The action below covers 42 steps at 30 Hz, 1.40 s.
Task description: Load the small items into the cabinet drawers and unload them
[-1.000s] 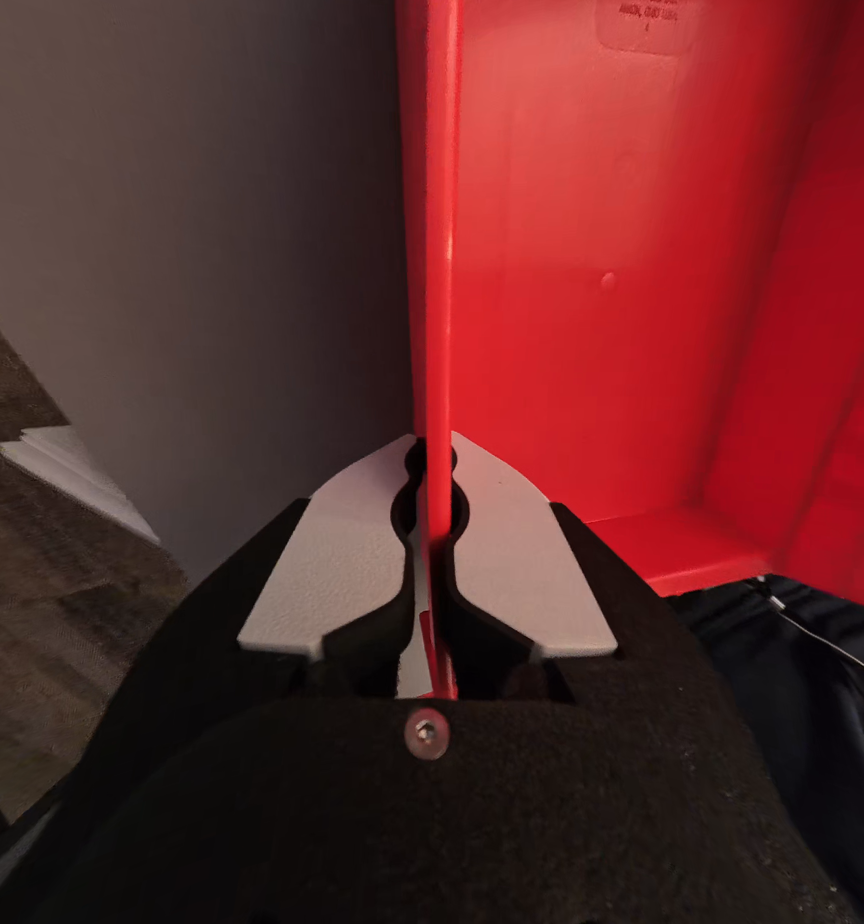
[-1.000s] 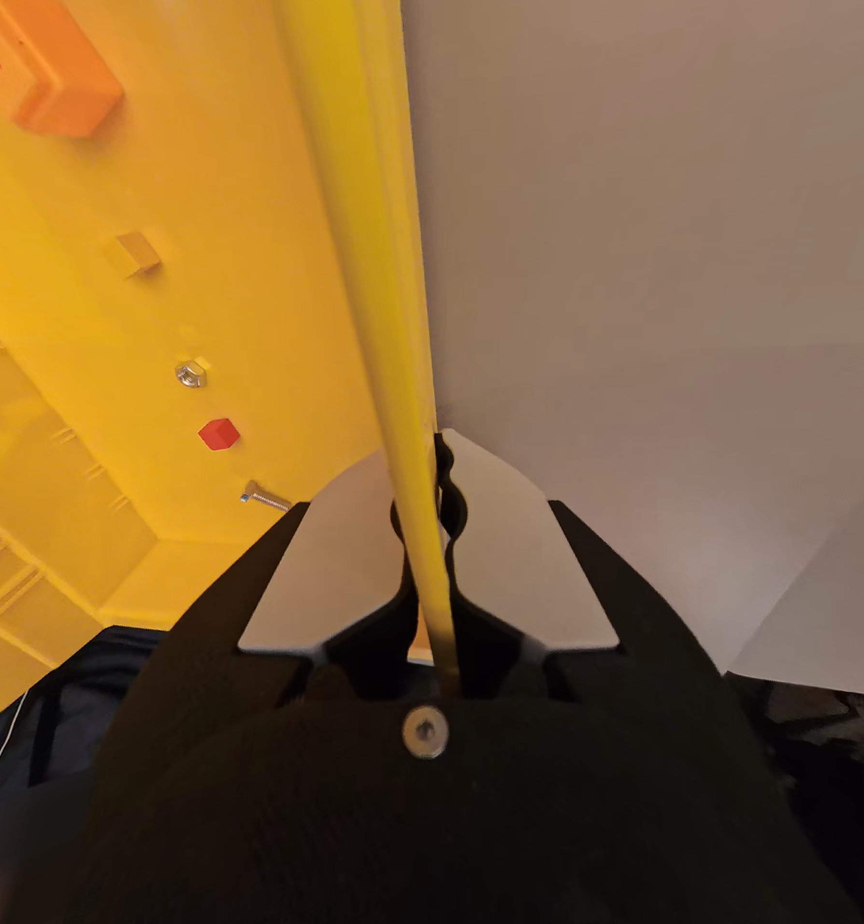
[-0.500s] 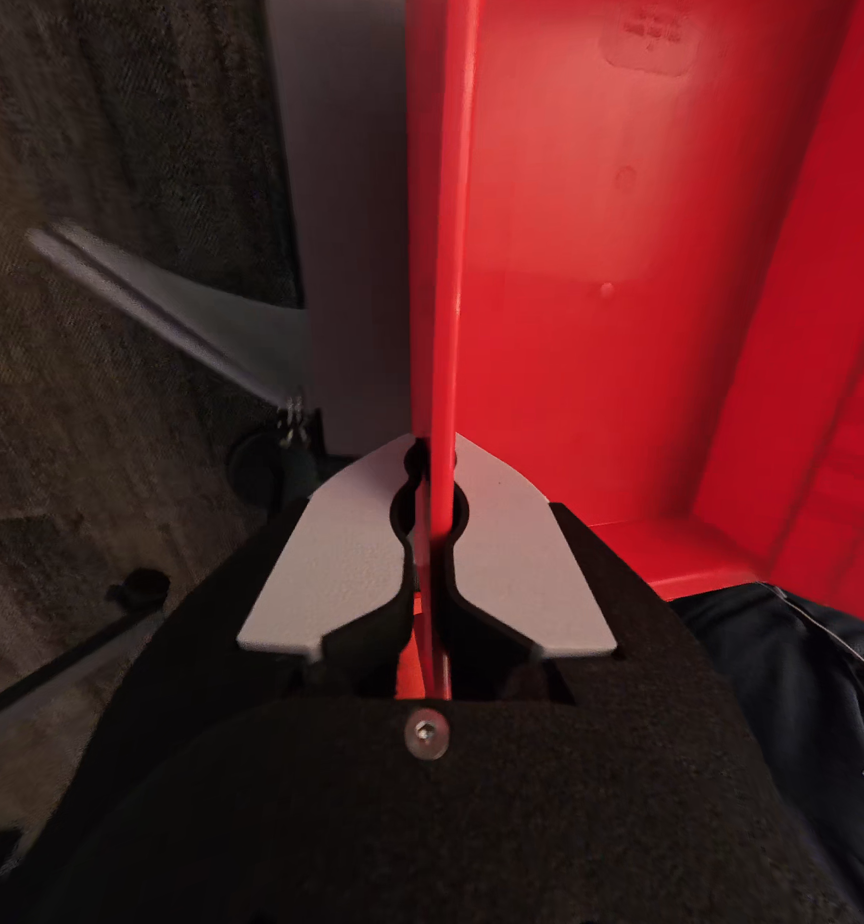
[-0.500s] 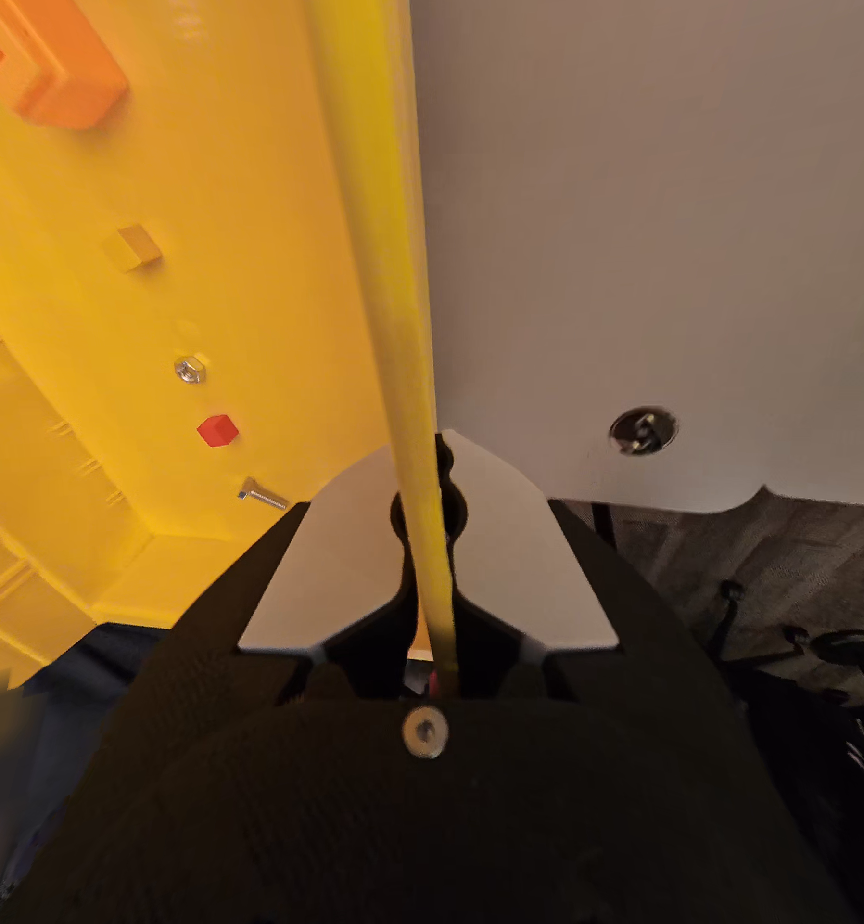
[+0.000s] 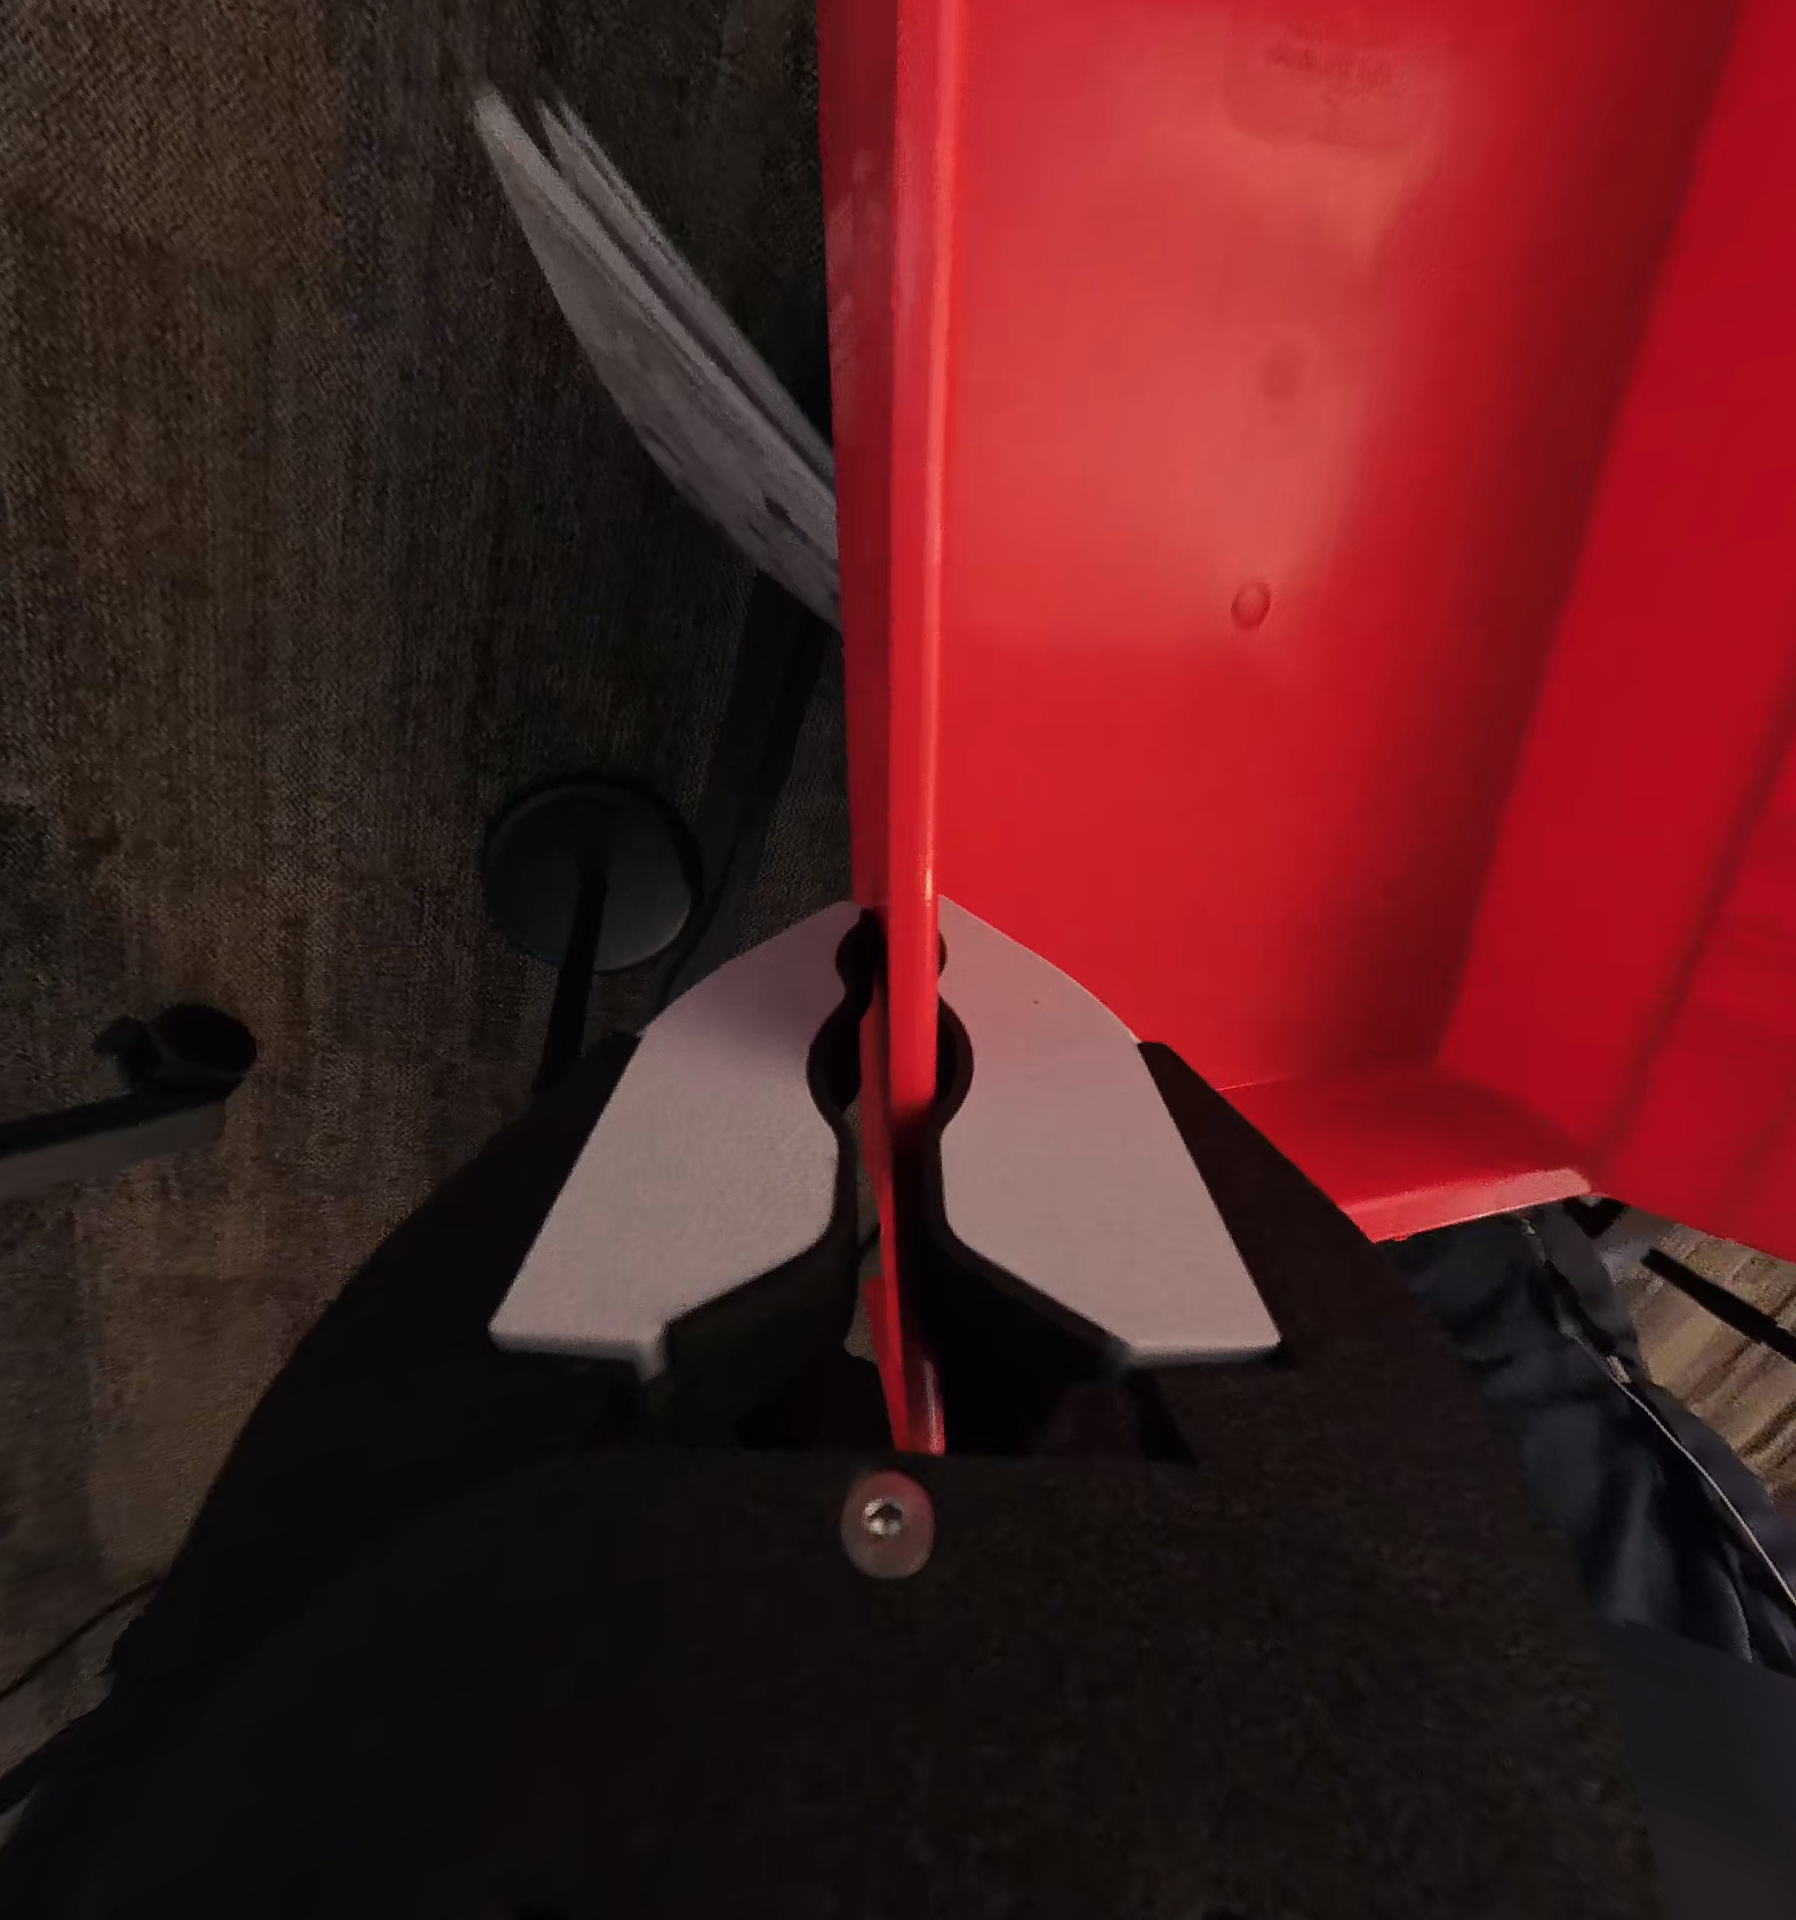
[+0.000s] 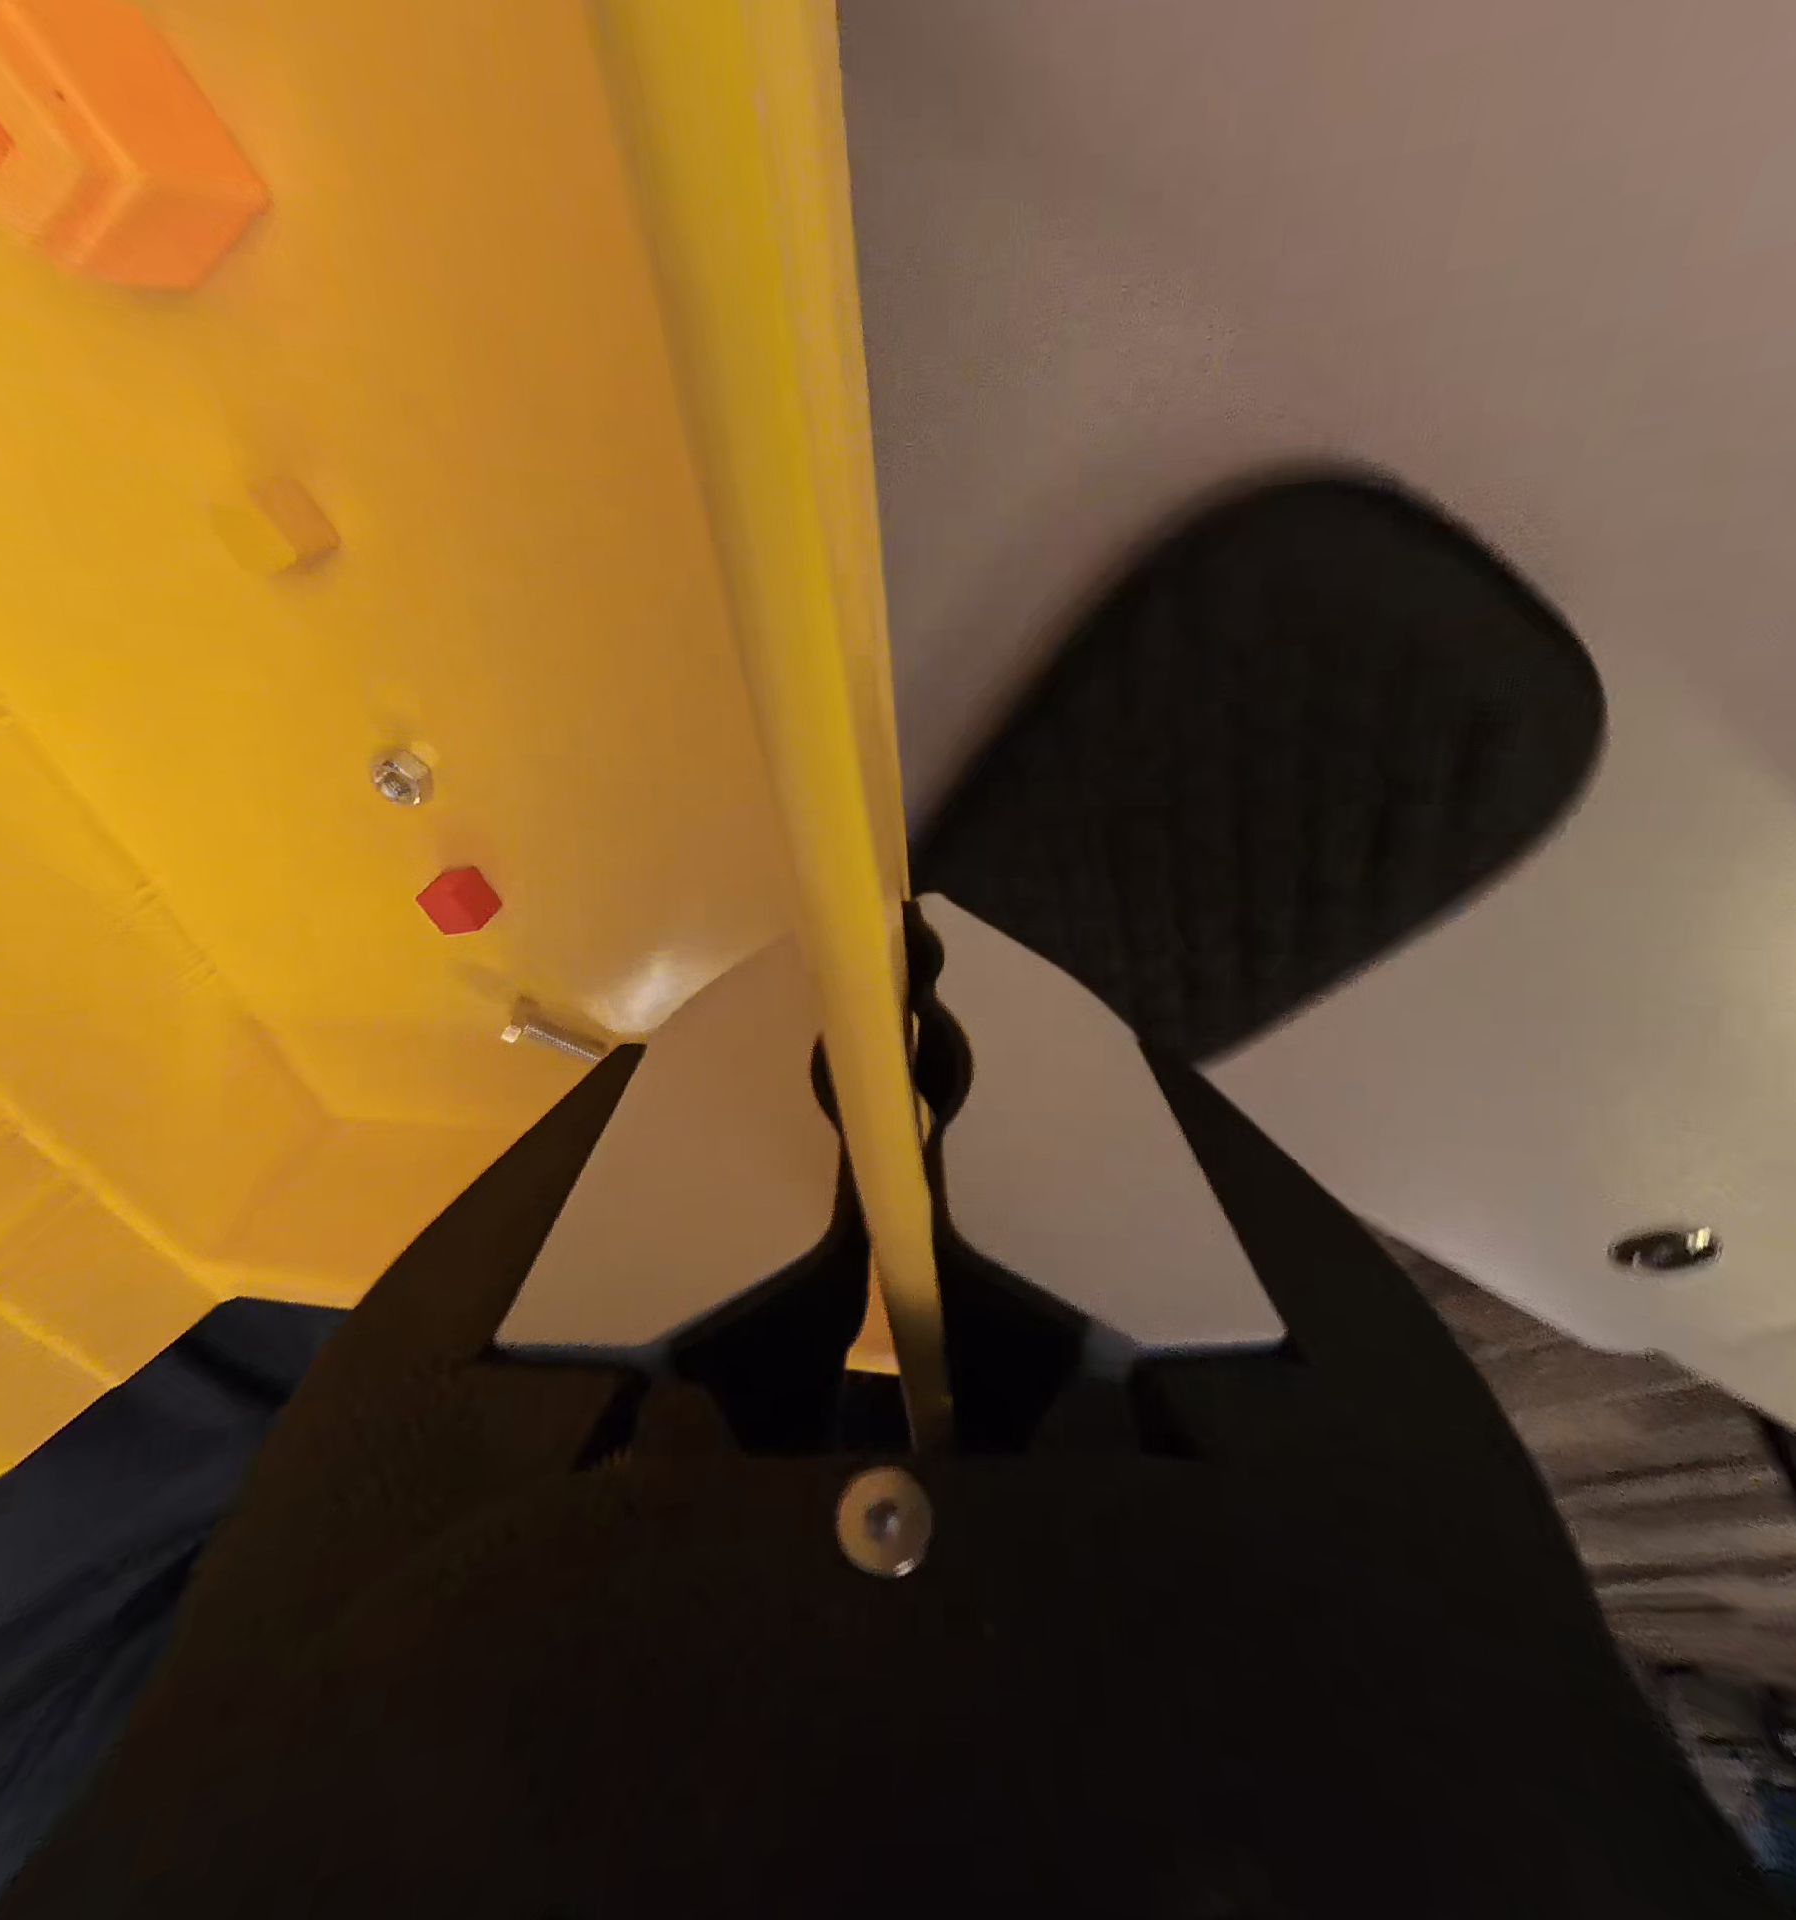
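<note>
Holding small items, yellow drawer (image 6: 458,520) shows glossy plastic.

Red drawer (image 5: 1289,644), empty, rim wall edge-on, pinched in left gripper (image 5: 899,1029). Yellow drawer (image 6: 478,582), clamped at rim by right gripper (image 6: 899,1039), carrying orange block (image 6: 135,197), yellow cube (image 6: 276,525), nut (image 6: 402,775), red cube (image 6: 458,899), bolt (image 6: 553,1031).

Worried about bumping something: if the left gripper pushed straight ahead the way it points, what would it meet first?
Probably the carpeted floor. The left gripper is shut on the red drawer's side wall, which runs on ahead; a grey panel lies nearby, depth unclear.
</note>
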### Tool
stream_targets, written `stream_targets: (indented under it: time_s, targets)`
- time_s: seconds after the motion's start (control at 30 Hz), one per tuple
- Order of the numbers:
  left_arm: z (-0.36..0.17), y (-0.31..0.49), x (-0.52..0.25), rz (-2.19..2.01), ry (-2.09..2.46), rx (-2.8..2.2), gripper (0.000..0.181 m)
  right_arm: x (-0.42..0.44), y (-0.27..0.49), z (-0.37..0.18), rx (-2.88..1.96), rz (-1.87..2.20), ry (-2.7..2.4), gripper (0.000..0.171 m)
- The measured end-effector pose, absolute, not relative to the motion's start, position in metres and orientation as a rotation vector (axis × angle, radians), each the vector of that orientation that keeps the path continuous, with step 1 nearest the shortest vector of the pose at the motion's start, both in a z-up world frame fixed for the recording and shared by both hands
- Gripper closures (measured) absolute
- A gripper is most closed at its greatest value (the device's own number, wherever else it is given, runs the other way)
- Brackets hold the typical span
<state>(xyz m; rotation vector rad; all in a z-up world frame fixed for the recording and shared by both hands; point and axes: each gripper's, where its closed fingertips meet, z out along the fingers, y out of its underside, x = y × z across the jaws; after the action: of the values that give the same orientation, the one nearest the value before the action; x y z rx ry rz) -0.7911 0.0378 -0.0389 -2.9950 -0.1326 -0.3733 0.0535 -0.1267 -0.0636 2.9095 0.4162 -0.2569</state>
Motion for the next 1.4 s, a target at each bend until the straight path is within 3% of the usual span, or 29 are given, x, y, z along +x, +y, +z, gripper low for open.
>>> stream_targets:
  time_s: [0.37, 0.6, 1.0, 1.4]
  targets:
    - [-0.057, -0.008, -0.844, -0.308, -0.264, -3.048, 0.176, -0.19, 0.008, -0.075, 2.858, -0.342, 0.889, 0.166]
    - [-0.062, -0.008, -0.86, -0.29, -0.283, -3.053, 0.176, -0.283, 0.081, -0.088, 2.855, -0.378, 0.855, 0.166]
    - [-0.058, 0.008, -0.879, -0.233, -0.208, -3.052, 0.176, -0.32, 0.215, -0.109, 3.056, -0.313, 0.457, 0.166]
    - [-0.059, 0.02, -0.878, -0.219, -0.127, -3.04, 0.176, -0.321, 0.226, -0.136, 3.04, -0.276, 0.135, 0.165]
